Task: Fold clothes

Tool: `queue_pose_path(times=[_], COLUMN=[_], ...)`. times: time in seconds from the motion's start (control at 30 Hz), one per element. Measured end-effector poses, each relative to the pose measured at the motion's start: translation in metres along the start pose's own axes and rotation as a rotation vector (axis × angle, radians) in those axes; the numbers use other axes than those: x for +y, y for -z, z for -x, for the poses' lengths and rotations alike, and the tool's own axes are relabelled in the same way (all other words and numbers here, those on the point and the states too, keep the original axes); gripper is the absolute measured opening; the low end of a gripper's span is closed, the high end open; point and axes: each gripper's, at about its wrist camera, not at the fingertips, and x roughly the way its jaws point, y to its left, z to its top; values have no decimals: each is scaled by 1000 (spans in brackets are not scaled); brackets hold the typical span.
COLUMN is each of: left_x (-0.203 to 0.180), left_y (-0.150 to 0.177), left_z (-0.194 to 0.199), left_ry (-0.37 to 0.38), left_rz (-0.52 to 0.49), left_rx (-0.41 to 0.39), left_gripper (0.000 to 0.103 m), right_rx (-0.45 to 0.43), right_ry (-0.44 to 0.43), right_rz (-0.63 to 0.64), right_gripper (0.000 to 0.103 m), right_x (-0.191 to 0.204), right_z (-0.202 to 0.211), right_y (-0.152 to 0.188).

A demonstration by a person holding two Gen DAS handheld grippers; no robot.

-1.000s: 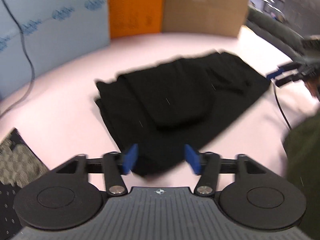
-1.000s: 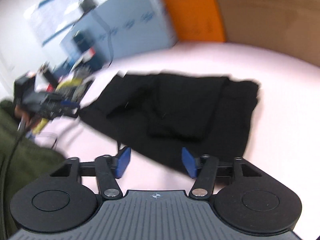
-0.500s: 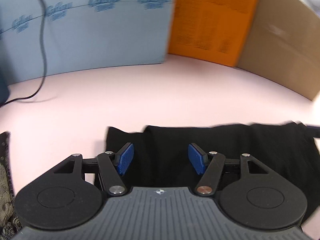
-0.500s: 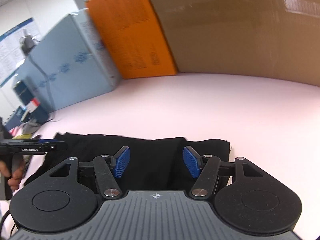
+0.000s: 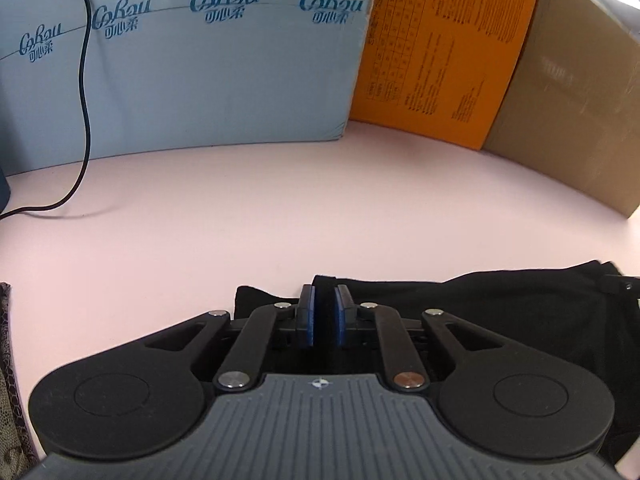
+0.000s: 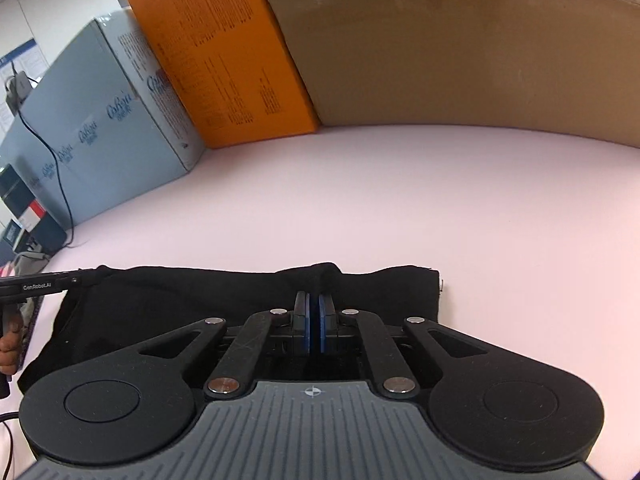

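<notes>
**Both grippers pinching the black garment's far edge**

Ahead of your jaws lies the pink table (image 5: pixel 280 208). The black garment (image 6: pixel 180 304) sits under both grippers. Your left gripper (image 5: pixel 325 308) is closing on a raised fold; your right gripper (image 6: pixel 314 308) is clenched on another.

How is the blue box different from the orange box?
The blue box is pale blue with a logo repeated along it; the orange box is bright orange with small black print and a table. The blue box looks wider than the orange box. A black cable hangs in front of the blue box; nothing hangs on the orange box. Both stand upright, side by side, at the back of the pink table.
</notes>
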Motion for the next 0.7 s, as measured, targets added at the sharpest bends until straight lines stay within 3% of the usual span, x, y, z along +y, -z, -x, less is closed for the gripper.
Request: queue_pose_path(times=[0.07, 0.13, 0.23, 0.37, 0.43, 0.5, 0.57, 0.6, 0.63, 0.67, 0.7], left_x=[2, 6, 15, 3, -10, -23, -35, -38, -38, -39, -36], left_y=[0, 4, 19, 54, 69, 81, 89, 91, 91, 91, 88], left_z=[11, 28, 62, 99, 104, 103, 95, 91, 87, 83, 85], left_ry=[8, -13, 67, 186, 223, 231, 207, 192, 184, 175, 180], left_rz=[-8, -18, -55, -193, -276, -348, -393, -397, -390, -383, -366], left_rx=[-18, -44, -84, -74, -63, -48, -29, -17, -5, 6, -14], left_gripper=[22, 41, 50, 60, 68, 69, 67, 51, 20, 10, 8], right_rx=[-10, -20, 6, 83, 98, 89, 80, 76, 72, 59, 44], right_ry=[-21, -43, -91, -142, -145, -148, -139, -135, -131, -143, -158], right_rz=[1, 2, 2, -45, -43, -45, -25, -14, -4, -9, -17], right_gripper=[7, 14, 20, 26, 34, 38, 37, 35, 16, 8, 8], right_x=[0, 0, 0, 1, 4, 8, 13, 16, 19, 20, 21], right_z=[13, 27, 52, 67, 69, 70, 66, 63, 61, 63, 65], right_y=[3, 5, 22, 53, 65, 72, 72, 73, 73, 71, 69])
